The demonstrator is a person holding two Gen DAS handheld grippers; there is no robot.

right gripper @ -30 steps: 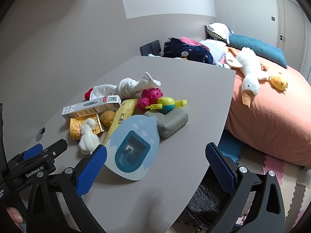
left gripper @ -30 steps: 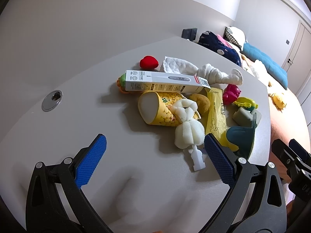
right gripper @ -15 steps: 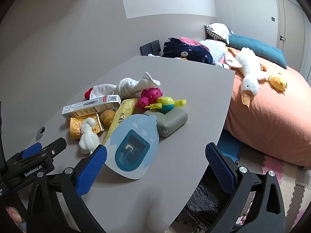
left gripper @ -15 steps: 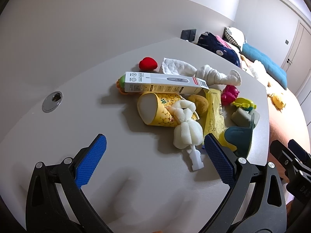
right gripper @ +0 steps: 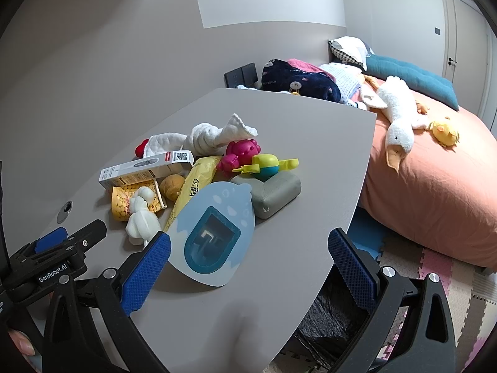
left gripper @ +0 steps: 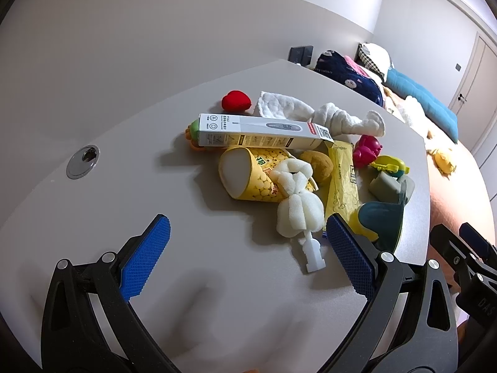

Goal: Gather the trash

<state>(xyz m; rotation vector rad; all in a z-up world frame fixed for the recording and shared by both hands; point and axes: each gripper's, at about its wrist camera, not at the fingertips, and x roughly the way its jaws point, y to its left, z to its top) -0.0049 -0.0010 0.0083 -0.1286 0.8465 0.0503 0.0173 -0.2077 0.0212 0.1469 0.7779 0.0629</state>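
Observation:
A pile of items lies on the grey table (left gripper: 130,155). It holds a white thermometer box (left gripper: 261,130) (right gripper: 146,169), a yellow corn-print paper cup (left gripper: 248,174) (right gripper: 130,202), a white sponge brush (left gripper: 298,208) (right gripper: 141,217), a yellow wrapper (left gripper: 341,183) (right gripper: 194,186) and a blue-and-white flat toy (right gripper: 214,233). My left gripper (left gripper: 248,248) is open and empty, just short of the brush. My right gripper (right gripper: 248,267) is open and empty, over the table's near corner by the blue toy. A black trash bag (right gripper: 329,317) sits on the floor below the table edge.
A white towel (left gripper: 310,115), a red toy (left gripper: 236,101), a pink toy (right gripper: 239,152), a green-yellow toy (right gripper: 264,164) and a grey pouch (right gripper: 276,192) lie in the pile. A cable hole (left gripper: 83,161) is at the left. A bed (right gripper: 435,186) with plush toys stands to the right.
Both grippers have drifted slightly; the pile sits a little further left in the left wrist view. Nothing was grasped or moved.

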